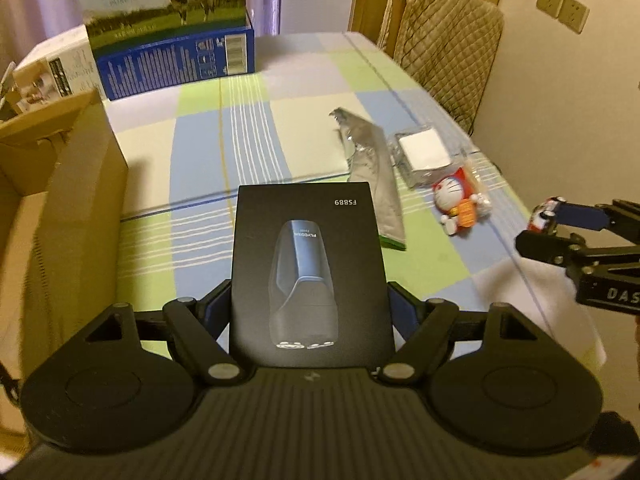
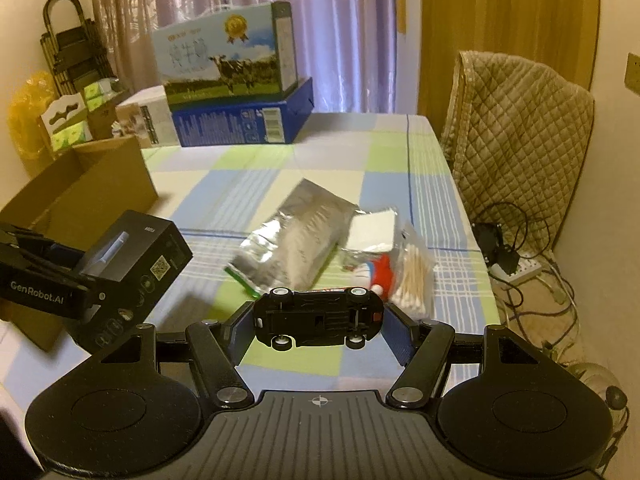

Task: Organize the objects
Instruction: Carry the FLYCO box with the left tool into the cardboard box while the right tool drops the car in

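Observation:
My left gripper [image 1: 310,300] is shut on a black shaver box [image 1: 310,268] marked FS889, held above the checked tablecloth. The right wrist view shows that same black shaver box [image 2: 136,264] at the left, near the open cardboard box [image 2: 80,196]. My right gripper [image 2: 318,320] is shut on a toy car [image 2: 318,318], its black underside facing the camera. In the left wrist view the toy car [image 1: 546,214] shows at the right edge between the right gripper's fingers. On the cloth lie a silver foil pouch [image 1: 374,176], a white pad in clear wrap [image 1: 424,152] and a Doraemon figure [image 1: 456,200].
A brown cardboard box [image 1: 60,200] stands open at the table's left. A milk carton case [image 1: 168,12] on a blue box [image 1: 180,60] sits at the far end. A bag of cotton swabs [image 2: 414,276] lies by the figure. A chair with a quilted cover [image 2: 516,140] stands on the right; cables [image 2: 528,264] lie on the floor.

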`<state>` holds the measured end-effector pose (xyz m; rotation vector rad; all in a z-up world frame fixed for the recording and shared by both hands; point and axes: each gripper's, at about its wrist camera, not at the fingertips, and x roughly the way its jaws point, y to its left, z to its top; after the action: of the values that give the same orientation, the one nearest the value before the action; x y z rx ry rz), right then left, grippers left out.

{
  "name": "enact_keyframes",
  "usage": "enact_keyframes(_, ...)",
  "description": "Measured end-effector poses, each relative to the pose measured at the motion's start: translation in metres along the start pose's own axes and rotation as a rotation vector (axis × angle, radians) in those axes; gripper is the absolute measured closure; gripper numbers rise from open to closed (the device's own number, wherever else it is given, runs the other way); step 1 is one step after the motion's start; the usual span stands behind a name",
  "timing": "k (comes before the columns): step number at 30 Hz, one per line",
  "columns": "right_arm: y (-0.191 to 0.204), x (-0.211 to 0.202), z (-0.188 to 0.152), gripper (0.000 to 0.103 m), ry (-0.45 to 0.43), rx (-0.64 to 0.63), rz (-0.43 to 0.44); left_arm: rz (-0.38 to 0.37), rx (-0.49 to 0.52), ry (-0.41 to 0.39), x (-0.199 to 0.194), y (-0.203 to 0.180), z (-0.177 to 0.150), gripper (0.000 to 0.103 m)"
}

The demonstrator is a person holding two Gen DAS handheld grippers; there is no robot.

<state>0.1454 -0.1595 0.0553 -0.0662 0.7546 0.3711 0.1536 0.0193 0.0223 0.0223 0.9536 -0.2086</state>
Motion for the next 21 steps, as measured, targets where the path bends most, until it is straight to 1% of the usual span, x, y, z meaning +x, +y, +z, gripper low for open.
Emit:
enact_keyframes(6,0.026,-0.030,0.008,0.039,-0.034,0.011,0.004,0.008,-0.010,-0.050,-0.044,0.003,-0.012,0.027)
enact_keyframes(10,0.046,-0.043,0.012,0.039,-0.051,-0.002,0.020,0.028,-0.020,-0.070,-0.071,0.011,-0.021,0.027)
enact_keyframes(21,0.101,-0.059,0.011,0.039,-0.063,-0.049,0.089,0.069,-0.054,-0.118,-0.124,0.041,-0.040,0.027)
